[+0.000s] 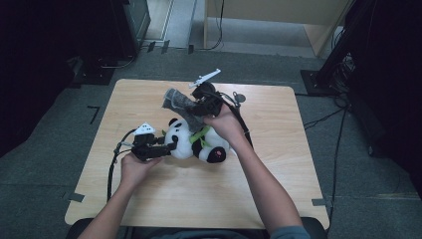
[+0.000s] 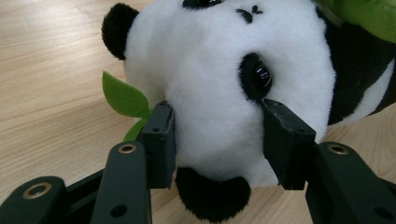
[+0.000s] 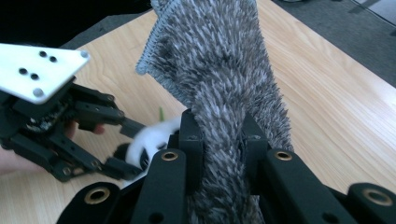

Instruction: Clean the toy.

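A black-and-white plush panda (image 1: 195, 143) with green leaves lies on the wooden table (image 1: 149, 199). My left gripper (image 1: 173, 146) is shut on its head: in the left gripper view the panda (image 2: 219, 79) bulges between the two pads (image 2: 161, 140), which press into its white fur beside one eye. My right gripper (image 1: 195, 107) hovers above the panda, shut on a grey fuzzy cloth (image 1: 179, 102). In the right gripper view the cloth (image 3: 224, 74) stands up from between the jaws, pinched tight at its lower part, with my left gripper (image 3: 135, 149) off to the left.
Black cables (image 1: 112, 169) trail from both grippers across the table. Dark equipment stands on the floor to the left and right of the table. A wooden cabinet (image 1: 278, 20) stands beyond the far edge.
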Demonstrator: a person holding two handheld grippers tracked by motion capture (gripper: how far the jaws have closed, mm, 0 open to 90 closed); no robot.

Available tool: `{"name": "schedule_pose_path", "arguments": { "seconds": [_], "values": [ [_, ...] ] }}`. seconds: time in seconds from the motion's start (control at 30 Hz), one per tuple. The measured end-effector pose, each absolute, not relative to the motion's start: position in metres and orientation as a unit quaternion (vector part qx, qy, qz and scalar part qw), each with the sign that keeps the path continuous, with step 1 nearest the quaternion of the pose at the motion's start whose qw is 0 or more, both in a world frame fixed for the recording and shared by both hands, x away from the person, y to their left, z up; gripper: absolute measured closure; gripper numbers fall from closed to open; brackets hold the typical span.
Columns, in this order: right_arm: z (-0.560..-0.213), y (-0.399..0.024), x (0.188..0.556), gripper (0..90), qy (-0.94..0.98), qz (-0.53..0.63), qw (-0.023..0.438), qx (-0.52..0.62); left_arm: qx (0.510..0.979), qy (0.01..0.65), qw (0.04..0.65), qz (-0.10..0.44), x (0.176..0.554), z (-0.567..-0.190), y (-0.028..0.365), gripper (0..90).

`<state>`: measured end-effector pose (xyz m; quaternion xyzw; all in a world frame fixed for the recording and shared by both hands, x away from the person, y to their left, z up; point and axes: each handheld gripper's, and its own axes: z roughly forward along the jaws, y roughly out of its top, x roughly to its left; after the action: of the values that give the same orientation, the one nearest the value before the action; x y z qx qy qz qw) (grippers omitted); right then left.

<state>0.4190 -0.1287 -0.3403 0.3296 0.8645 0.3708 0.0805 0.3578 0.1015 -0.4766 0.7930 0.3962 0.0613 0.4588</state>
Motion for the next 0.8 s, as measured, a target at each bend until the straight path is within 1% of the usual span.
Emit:
{"name": "schedule_pose_path", "arguments": {
  "seconds": [0.17, 0.27, 0.37, 0.43, 0.63, 0.8],
  "values": [
    [-0.358, -0.108, 0.424, 77.3, 0.871, 0.358, 0.064, 0.33, 0.793, 0.396, 0.458, 0.063, 0.357, -0.476, 0.101, 51.5],
    [-0.372, -0.099, 0.425, 77.3, 0.875, 0.353, 0.038, 0.329, 0.793, 0.396, 0.459, 0.063, 0.357, -0.476, 0.101, 51.8],
    [-0.386, -0.092, 0.427, 77.3, 0.885, 0.328, 0.033, 0.329, 0.794, 0.398, 0.455, 0.065, 0.357, -0.476, 0.101, 52.2],
    [-0.392, -0.093, 0.429, 77.4, 0.881, 0.334, 0.027, 0.333, 0.792, 0.402, 0.456, 0.061, 0.358, -0.477, 0.101, 53.2],
    [-0.397, -0.101, 0.434, 77.6, 0.881, 0.321, 0.042, 0.346, 0.795, 0.403, 0.449, 0.064, 0.359, -0.476, 0.1, 56.3],
    [-0.4, -0.118, 0.44, 77.6, 0.878, 0.302, 0.058, 0.367, 0.794, 0.405, 0.45, 0.06, 0.36, -0.477, 0.101, 58.0]
  ]
}}
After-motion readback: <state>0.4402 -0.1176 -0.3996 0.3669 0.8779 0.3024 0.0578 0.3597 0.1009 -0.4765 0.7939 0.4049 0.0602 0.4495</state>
